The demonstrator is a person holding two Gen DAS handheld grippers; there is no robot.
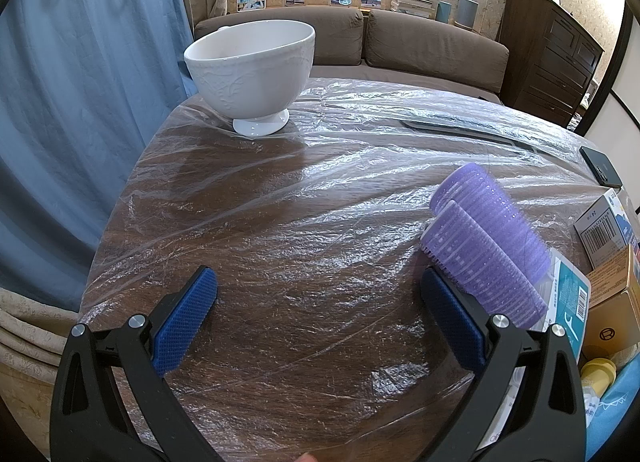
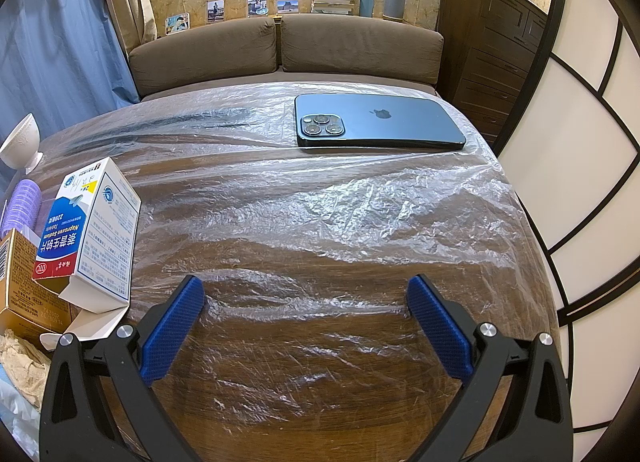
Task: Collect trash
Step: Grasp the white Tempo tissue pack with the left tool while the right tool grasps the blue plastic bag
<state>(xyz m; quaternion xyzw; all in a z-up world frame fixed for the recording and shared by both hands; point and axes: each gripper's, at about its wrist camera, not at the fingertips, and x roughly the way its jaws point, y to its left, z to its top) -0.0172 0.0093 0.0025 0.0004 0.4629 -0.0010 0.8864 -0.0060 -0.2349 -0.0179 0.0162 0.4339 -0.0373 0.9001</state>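
My left gripper is open over the plastic-covered wooden table, nothing between its blue pads. Two purple hair rollers lie just beyond its right finger, resting partly on a clear packet with a blue label. A white and blue medicine box with an open flap sits left of my right gripper, which is open and empty above the table. A gold carton and crumpled tissue lie at the far left. The same boxes appear at the right edge of the left wrist view.
A white footed bowl stands at the table's far left. A dark blue phone lies face down at the far right. A thin dark object lies under the plastic. A brown sofa sits behind; a yellow cap shows bottom right.
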